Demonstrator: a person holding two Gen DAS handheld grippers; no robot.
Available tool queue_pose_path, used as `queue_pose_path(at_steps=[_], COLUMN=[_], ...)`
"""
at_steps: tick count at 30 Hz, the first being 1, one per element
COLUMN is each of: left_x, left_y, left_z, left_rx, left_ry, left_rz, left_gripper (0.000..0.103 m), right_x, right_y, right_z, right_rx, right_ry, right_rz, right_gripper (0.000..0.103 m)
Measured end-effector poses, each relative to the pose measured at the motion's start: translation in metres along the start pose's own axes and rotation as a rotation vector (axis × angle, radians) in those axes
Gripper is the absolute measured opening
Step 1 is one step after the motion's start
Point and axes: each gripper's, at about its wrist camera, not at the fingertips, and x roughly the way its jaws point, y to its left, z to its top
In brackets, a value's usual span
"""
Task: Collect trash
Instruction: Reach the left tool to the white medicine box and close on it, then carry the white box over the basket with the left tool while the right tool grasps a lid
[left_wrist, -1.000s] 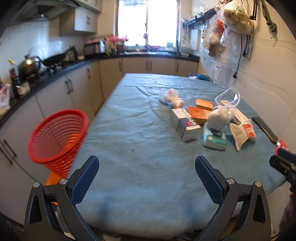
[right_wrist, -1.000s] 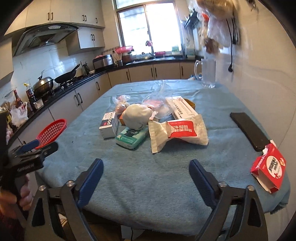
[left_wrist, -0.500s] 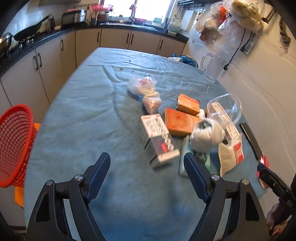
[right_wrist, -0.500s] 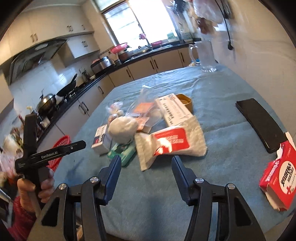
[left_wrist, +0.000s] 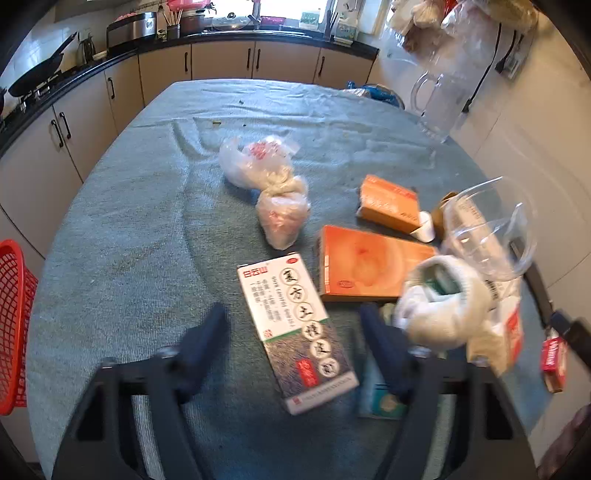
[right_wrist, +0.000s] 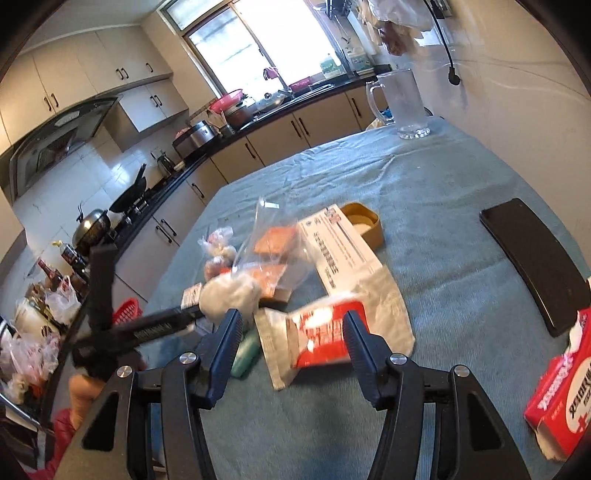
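Trash lies on the blue-green tablecloth (left_wrist: 129, 229). In the left wrist view, my left gripper (left_wrist: 295, 332) is open, its fingers either side of a white and grey medicine box (left_wrist: 295, 325). Past it lie two orange boxes (left_wrist: 369, 266), tied plastic bags (left_wrist: 269, 177), a white wad (left_wrist: 439, 306) and a clear plastic container (left_wrist: 487, 229). In the right wrist view, my right gripper (right_wrist: 291, 332) is open, its fingers either side of a red and white paper packet (right_wrist: 325, 339). The left gripper (right_wrist: 147, 328) shows at its left.
A red mesh basket (left_wrist: 11, 325) stands off the table's left edge, also seen in the right wrist view (right_wrist: 127, 310). A black flat object (right_wrist: 535, 258) and a red box (right_wrist: 561, 398) lie at the right. A glass pitcher (right_wrist: 402, 103) stands at the far end. Counters run along the left.
Both grippers moved forward and down toward the pile. The left now straddles the medicine box, the right straddles the red and white packet.
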Motion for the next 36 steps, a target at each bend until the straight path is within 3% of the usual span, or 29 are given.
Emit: queue_pose_path(at_steps=[5,10,14,15,17,22,36], left_x=[0.001,-0.006,-0.007,-0.008,-0.009,-0.012,-0.049], left_y=[0.007,0.012,0.013,0.013,0.014,0.013,0.017], left_z=[0.0,-0.004,-0.006,-0.007,-0.009,-0.012,-0.01], left_rx=[0.01,0.037,0.052,0.056,0.06,0.066,0.052], left_ry=[-0.014,-0.036,-0.048,-0.05,-0.059,-0.073,-0.148], left_rz=[-0.003,0.001,0.008,0.007,0.01,-0.001,-0.03], left_gripper=[0.045,0.035,0.035,0.035,0.035,0.035,0.035], right_x=[0.011,0.036,0.054,0.058,0.065,0.059,0.008], right_y=[0.014,0.032,0.04,0.042,0.041,0.025,0.037], right_z=[0.023,0.044,0.053,0.055,0.055,0.05,0.045], right_rx=[0.0,-0.026,-0.048,-0.054,-0.064,-0.026,-0.037], right_ry=[-0.005,-0.009,-0.009,-0.007,0.004,0.003,-0.136], right_rz=[0.015,-0.051,-0.132,-0.143,-0.19,-0.198,-0.124], right_gripper=[0.062,0.063,0.062,0.06,0.031,0.011,0.008])
